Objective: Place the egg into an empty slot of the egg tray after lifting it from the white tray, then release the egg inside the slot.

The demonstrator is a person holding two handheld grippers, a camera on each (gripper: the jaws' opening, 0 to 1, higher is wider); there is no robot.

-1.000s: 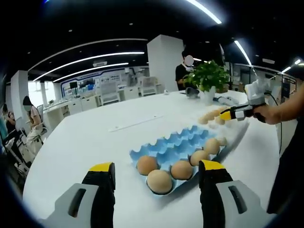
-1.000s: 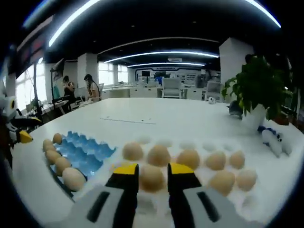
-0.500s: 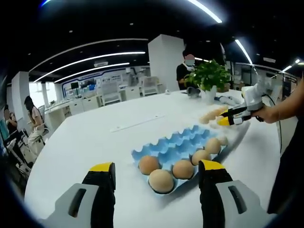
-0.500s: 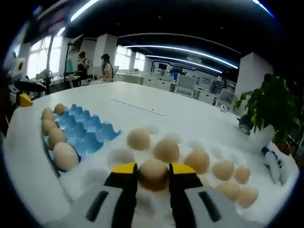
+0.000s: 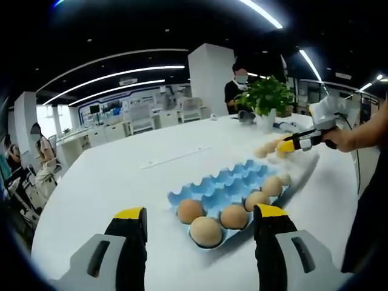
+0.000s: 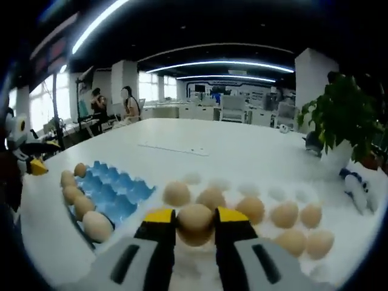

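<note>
Tongs first: in the right gripper view our right tongs (image 6: 195, 221) are clamped on an egg (image 6: 195, 222), held between the yellow tips. We judge it lifted clear of the white tray (image 6: 267, 257), though the gap beneath it is hard to read. So the pick-up looks done; the carry, the placing and the release are left.

Beyond the tips, more eggs sit in rows in the white tray. To their left lies the blue egg tray (image 6: 112, 191), with eggs along its near edge and many slots empty behind them, so we have room to set ours down. It lies just beside the white tray, a short way over from the held egg.

In the left gripper view our left tongs (image 5: 200, 221) hang apart and empty above the tabletop (image 5: 109, 182), near the end of the egg tray (image 5: 227, 185). Farther off the right tongs show above the white tray's eggs. A potted plant (image 5: 265, 100) stands at the far end of the tabletop.
</note>
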